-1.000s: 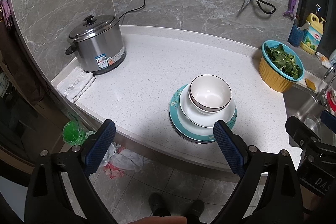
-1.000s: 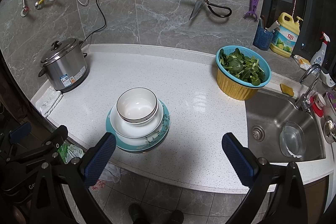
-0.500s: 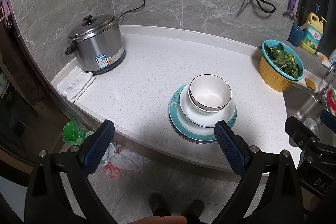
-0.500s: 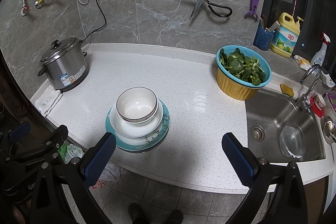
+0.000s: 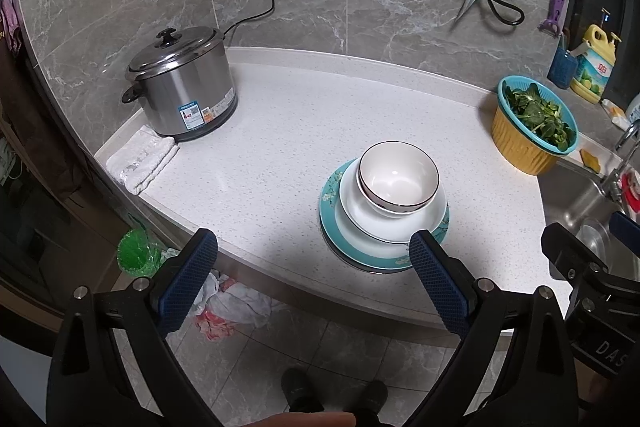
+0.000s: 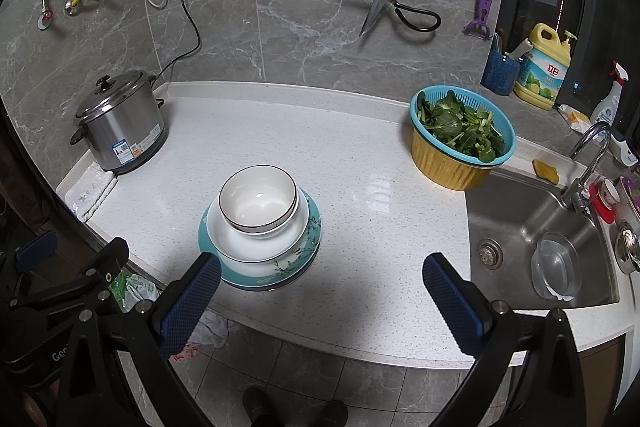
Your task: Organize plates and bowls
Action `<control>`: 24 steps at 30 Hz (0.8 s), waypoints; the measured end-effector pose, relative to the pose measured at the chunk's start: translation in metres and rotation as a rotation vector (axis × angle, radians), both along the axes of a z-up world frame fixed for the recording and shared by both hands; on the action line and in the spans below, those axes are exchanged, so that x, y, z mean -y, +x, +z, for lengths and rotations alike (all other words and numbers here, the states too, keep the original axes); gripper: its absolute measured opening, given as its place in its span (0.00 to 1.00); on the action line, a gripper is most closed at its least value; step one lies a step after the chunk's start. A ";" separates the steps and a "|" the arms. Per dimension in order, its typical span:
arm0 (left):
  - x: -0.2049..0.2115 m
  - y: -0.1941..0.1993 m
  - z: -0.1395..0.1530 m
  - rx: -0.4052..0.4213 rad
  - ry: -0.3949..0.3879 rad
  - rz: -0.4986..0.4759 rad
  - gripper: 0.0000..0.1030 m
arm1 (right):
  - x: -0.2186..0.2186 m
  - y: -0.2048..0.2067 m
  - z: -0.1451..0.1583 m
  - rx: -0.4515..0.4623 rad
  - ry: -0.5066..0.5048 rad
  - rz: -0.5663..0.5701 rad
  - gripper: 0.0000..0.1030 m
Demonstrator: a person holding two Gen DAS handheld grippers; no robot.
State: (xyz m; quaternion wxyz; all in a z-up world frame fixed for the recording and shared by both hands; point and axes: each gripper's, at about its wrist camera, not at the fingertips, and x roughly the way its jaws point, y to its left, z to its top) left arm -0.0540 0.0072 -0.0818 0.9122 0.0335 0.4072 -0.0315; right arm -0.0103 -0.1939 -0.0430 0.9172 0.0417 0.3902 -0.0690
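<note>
Near the front edge of the white counter [image 5: 304, 131] stands a stack: a teal flowered plate [image 5: 332, 223] [image 6: 304, 251] at the bottom, a white dish [image 5: 404, 227] [image 6: 256, 243] on it, and a dark-rimmed white bowl [image 5: 396, 179] [image 6: 258, 201] on top. My left gripper [image 5: 312, 247] is open, held back from the counter edge, its right fingertip level with the plate's near rim. Open too is my right gripper [image 6: 320, 265], its left fingertip just before the plate. Neither holds anything.
A steel rice cooker [image 5: 180, 83] with a folded cloth [image 5: 140, 159] sits at the left. A basket of greens [image 6: 460, 135] stands right of the stack, beside the sink [image 6: 536, 243]. Scissors [image 6: 384, 1] hang on the wall. Shoes [image 5: 332, 391] and rubbish [image 5: 228, 307] are on the floor.
</note>
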 end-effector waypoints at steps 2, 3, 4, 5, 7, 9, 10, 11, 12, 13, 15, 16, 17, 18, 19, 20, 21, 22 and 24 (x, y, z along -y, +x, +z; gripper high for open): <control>0.000 0.001 0.000 0.001 -0.001 0.000 0.96 | 0.000 -0.001 0.000 -0.001 0.000 0.000 1.00; 0.001 0.001 0.000 0.001 -0.003 -0.001 0.97 | 0.000 0.000 0.000 -0.001 0.000 0.001 1.00; 0.001 0.001 0.000 0.001 -0.003 -0.001 0.97 | 0.000 0.000 0.000 -0.001 0.000 0.001 1.00; 0.002 0.002 -0.001 0.002 -0.002 -0.001 0.98 | 0.000 0.000 0.000 -0.001 -0.001 0.001 1.00; 0.000 0.002 -0.001 0.000 -0.005 -0.002 0.98 | 0.000 0.000 0.000 -0.002 -0.002 0.002 1.00; 0.002 0.003 -0.001 -0.001 -0.005 -0.004 0.98 | 0.001 -0.001 -0.001 -0.003 -0.001 0.001 1.00; 0.001 0.003 0.000 0.000 -0.006 -0.003 0.98 | 0.000 0.000 0.000 -0.003 -0.002 0.003 1.00; 0.001 0.003 0.000 -0.001 -0.006 -0.002 0.98 | 0.000 0.000 0.000 -0.002 -0.002 0.003 1.00; 0.002 0.003 -0.001 -0.001 -0.006 -0.001 0.98 | 0.001 -0.001 0.000 -0.001 -0.002 0.002 1.00; 0.002 0.002 0.000 -0.001 -0.004 0.000 0.98 | 0.001 -0.001 -0.001 -0.002 -0.002 0.002 1.00; 0.003 0.004 0.000 -0.001 -0.001 -0.002 0.98 | 0.001 0.001 0.000 -0.003 -0.002 0.003 1.00; 0.004 0.005 -0.001 -0.001 0.000 -0.002 0.98 | 0.001 0.000 0.000 -0.003 -0.001 0.003 1.00; 0.003 0.005 -0.001 -0.001 0.000 -0.002 0.98 | 0.001 0.000 0.000 -0.003 -0.002 0.004 1.00; 0.004 0.006 -0.001 -0.001 0.001 -0.001 0.98 | 0.001 0.001 0.000 -0.003 -0.002 0.005 1.00; 0.003 0.005 -0.001 -0.001 -0.001 -0.001 0.98 | 0.002 0.001 0.000 -0.003 -0.002 0.005 1.00; 0.003 0.005 -0.001 -0.001 -0.002 -0.002 0.98 | 0.002 0.002 0.000 -0.003 -0.002 0.006 1.00; 0.003 0.006 -0.001 -0.001 -0.001 -0.002 0.98 | 0.002 0.002 0.000 -0.003 -0.002 0.006 1.00; 0.003 0.007 -0.001 -0.002 -0.001 -0.001 0.98 | 0.002 0.002 0.000 -0.005 -0.002 0.004 1.00; 0.002 0.009 -0.002 -0.002 -0.001 -0.002 0.98 | 0.002 0.001 -0.001 -0.006 -0.003 0.003 1.00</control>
